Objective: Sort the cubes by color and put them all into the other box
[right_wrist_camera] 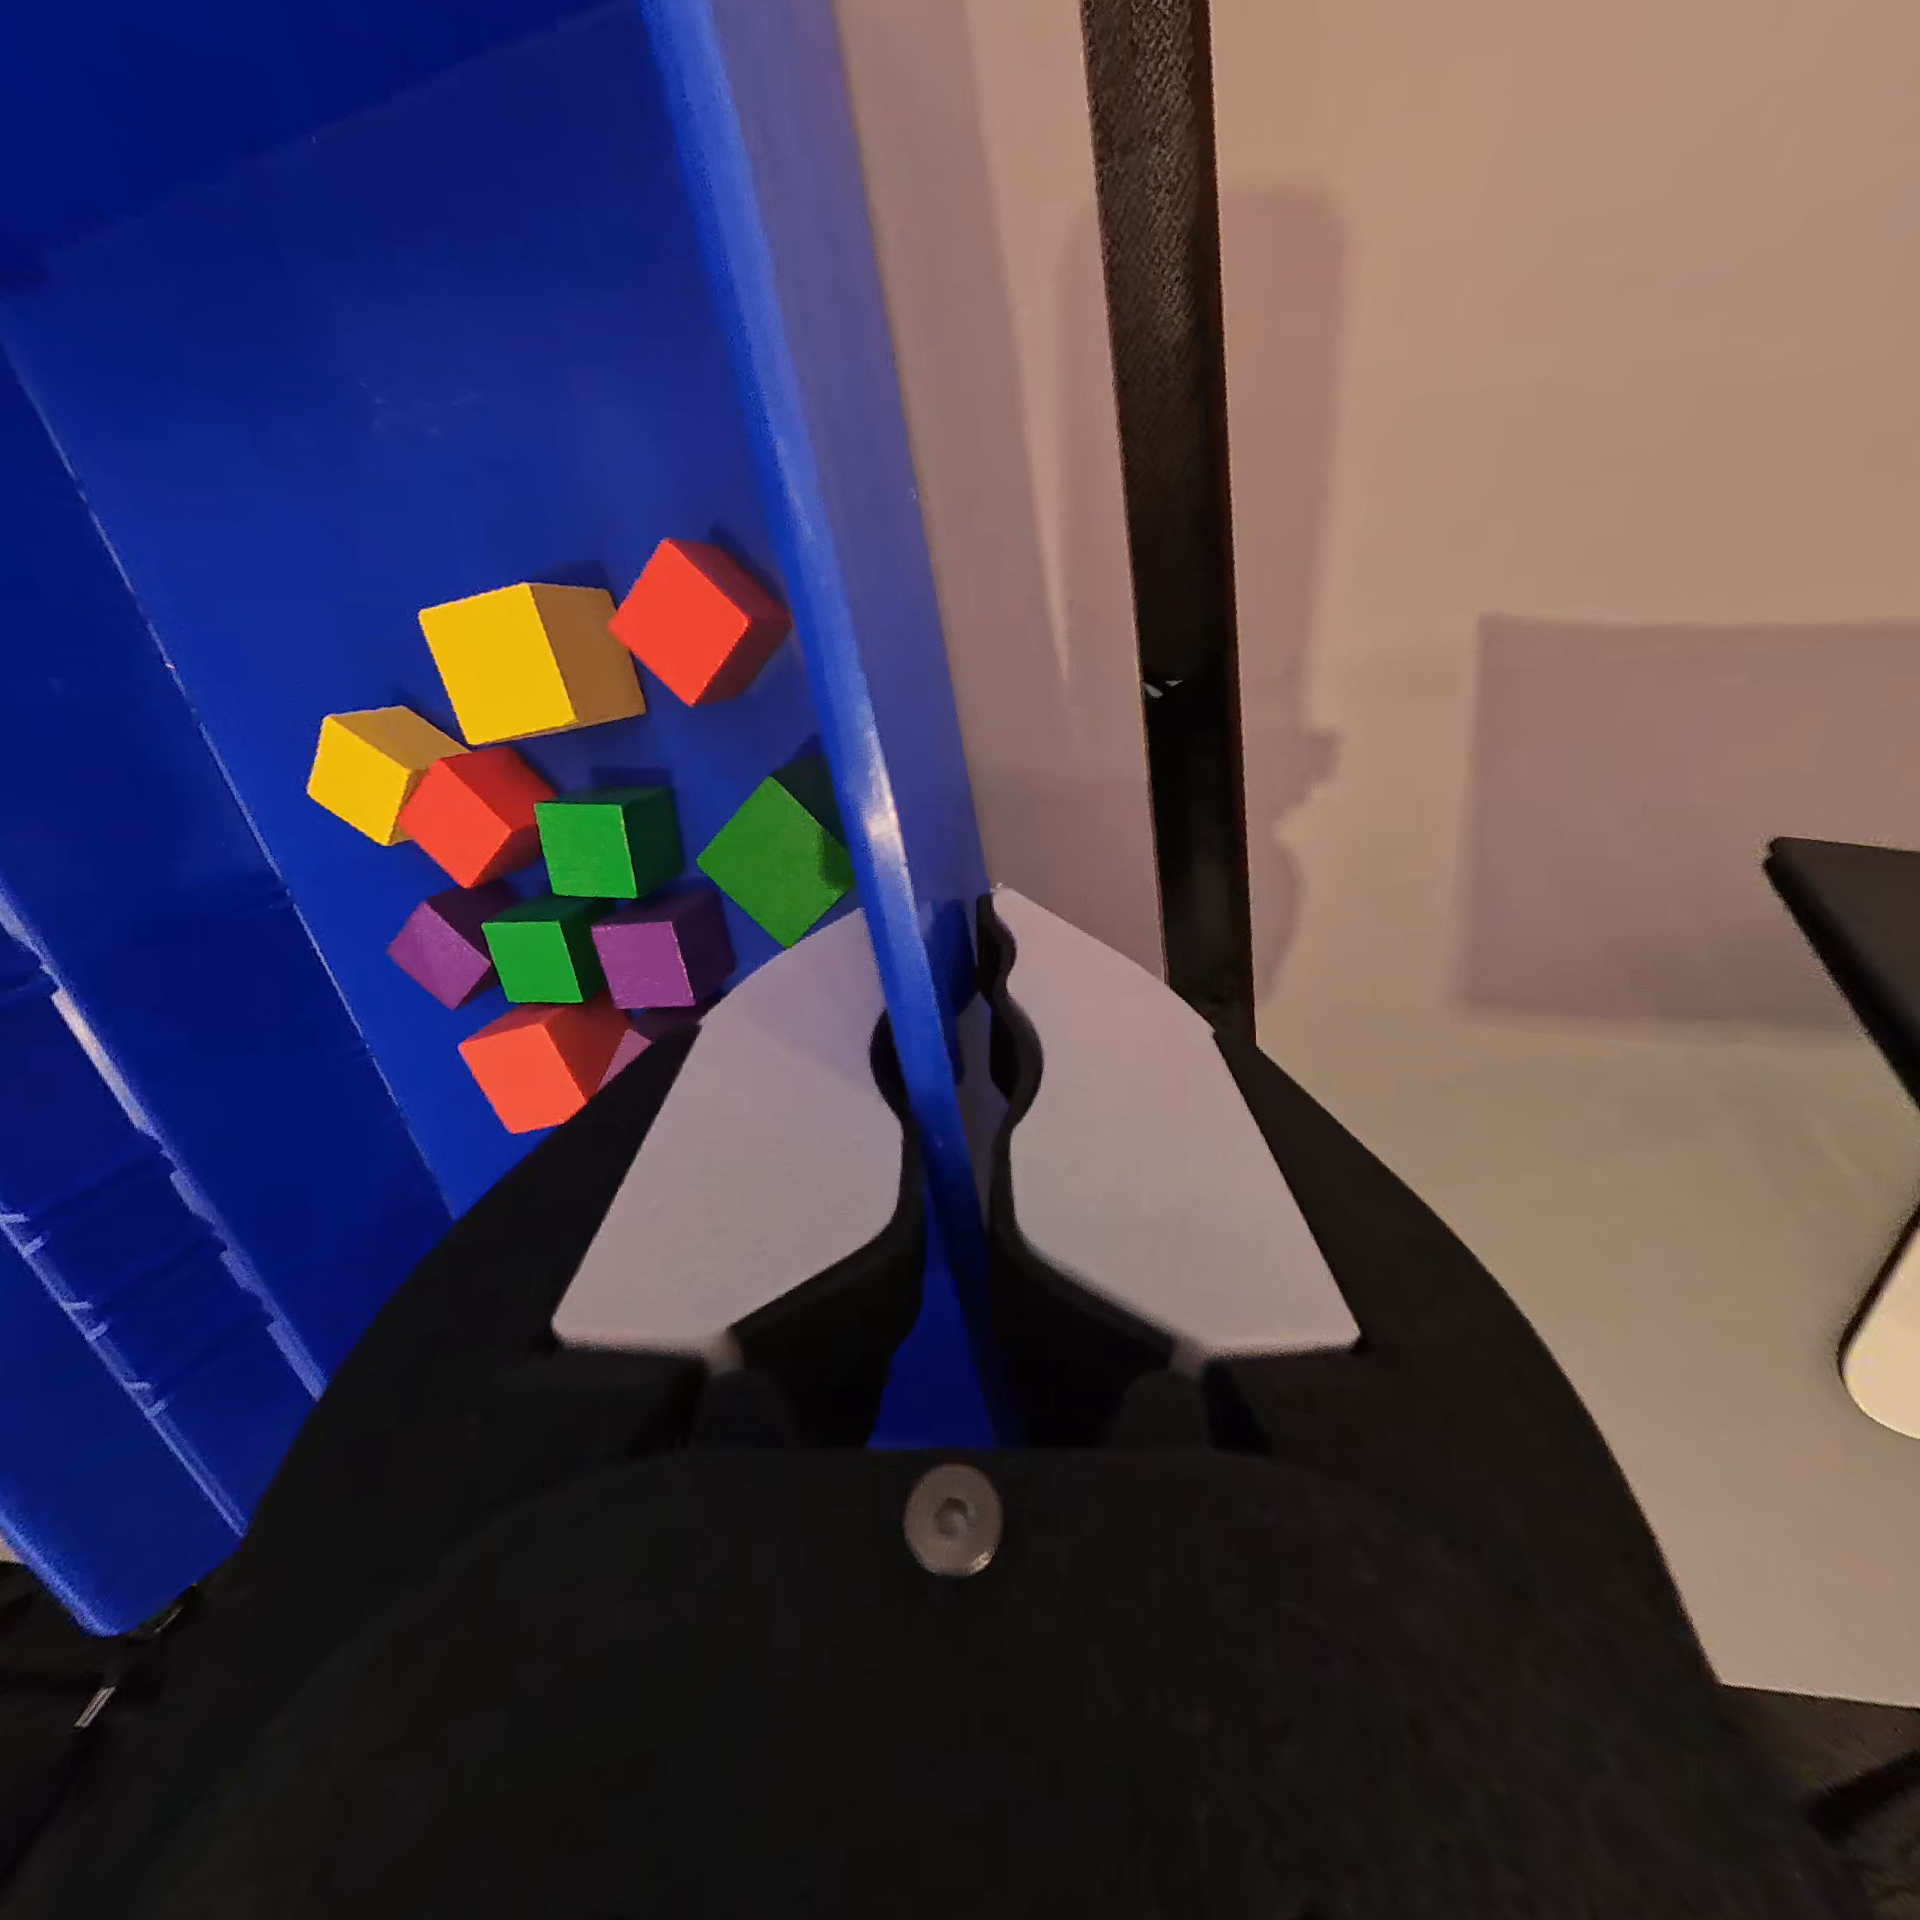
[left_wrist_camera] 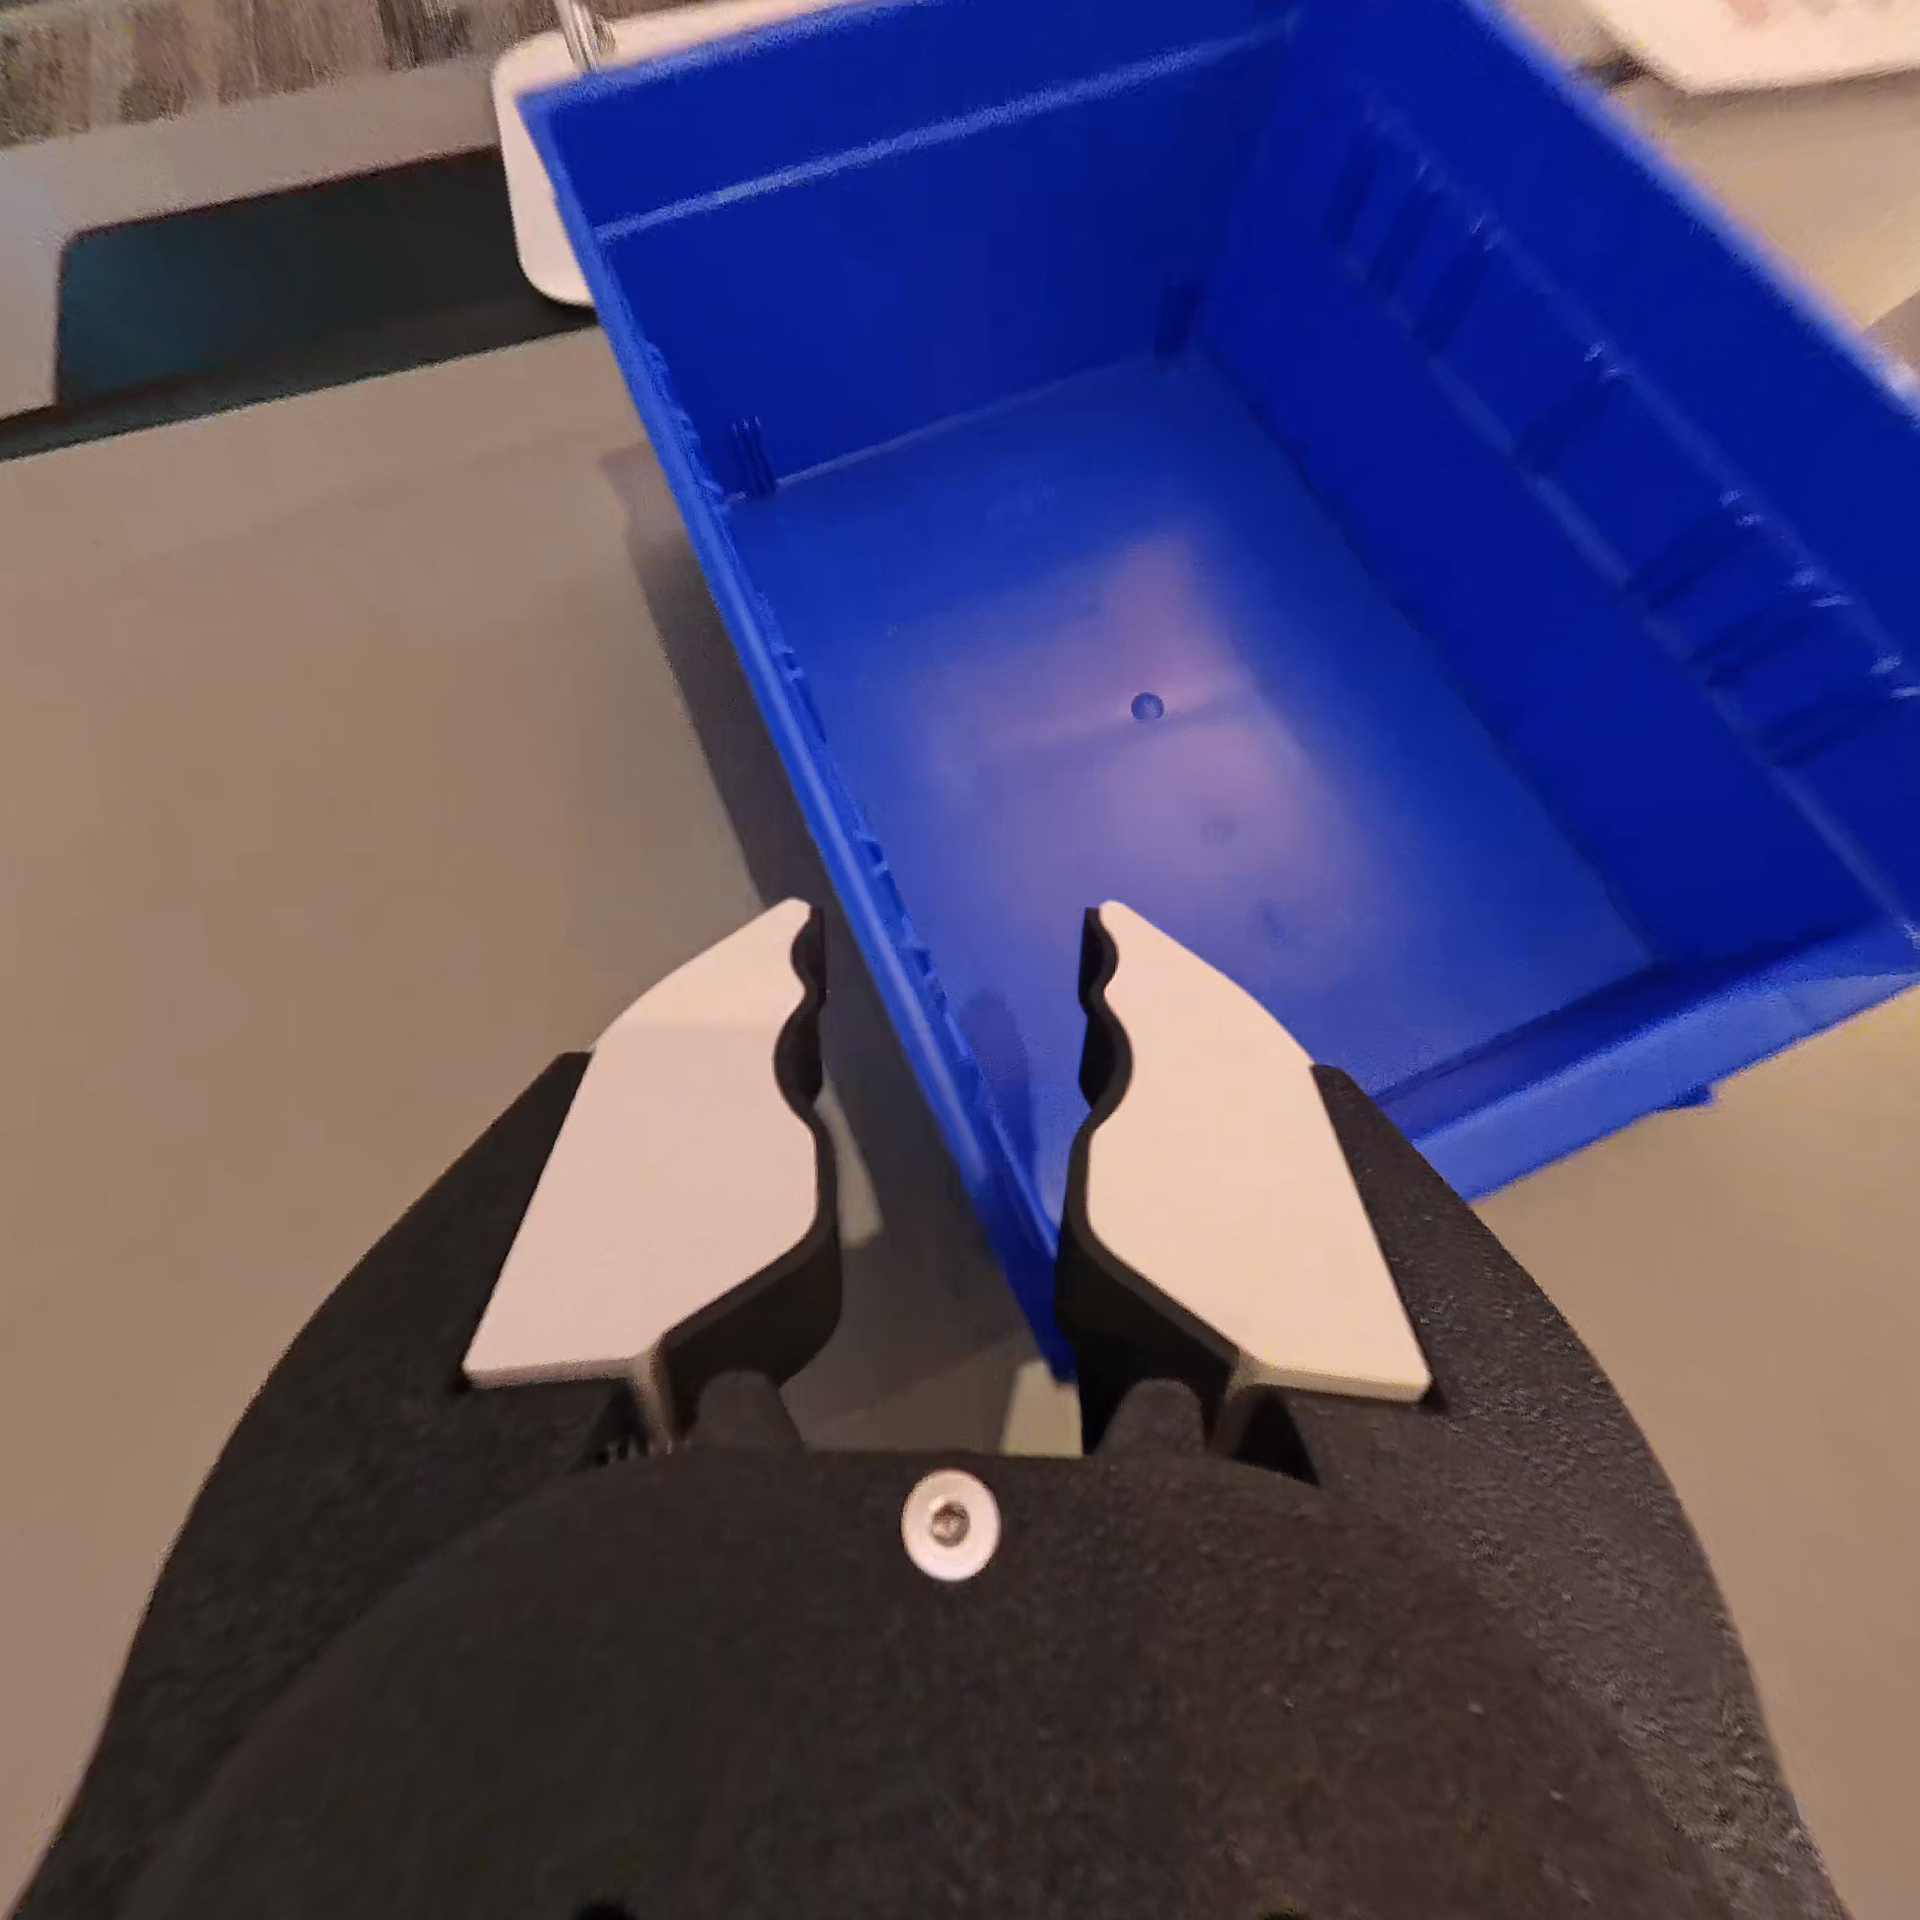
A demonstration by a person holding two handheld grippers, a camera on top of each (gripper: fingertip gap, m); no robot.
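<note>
In the left wrist view an empty blue box (left_wrist_camera: 1195, 675) stands on the grey table (left_wrist_camera: 312, 831). My left gripper (left_wrist_camera: 951, 914) is open and straddles the box's near left wall without touching it. In the right wrist view my right gripper (right_wrist_camera: 935, 935) is shut on the side wall of a second blue box (right_wrist_camera: 312, 468), which looks tipped up. Inside it lie several loose cubes: yellow (right_wrist_camera: 509, 665), red (right_wrist_camera: 691, 618), green (right_wrist_camera: 603, 842) and purple (right_wrist_camera: 649, 961), mixed in one cluster. One red cube (right_wrist_camera: 530, 1065) is partly hidden by my finger.
A black pole (right_wrist_camera: 1153, 416) stands upright just behind the held box, in front of a pale wall. A black slab (right_wrist_camera: 1860, 935) and a white rounded object (right_wrist_camera: 1891, 1351) are at the right. A dark mat (left_wrist_camera: 291, 281) and a white object (left_wrist_camera: 530, 187) lie beyond the empty box.
</note>
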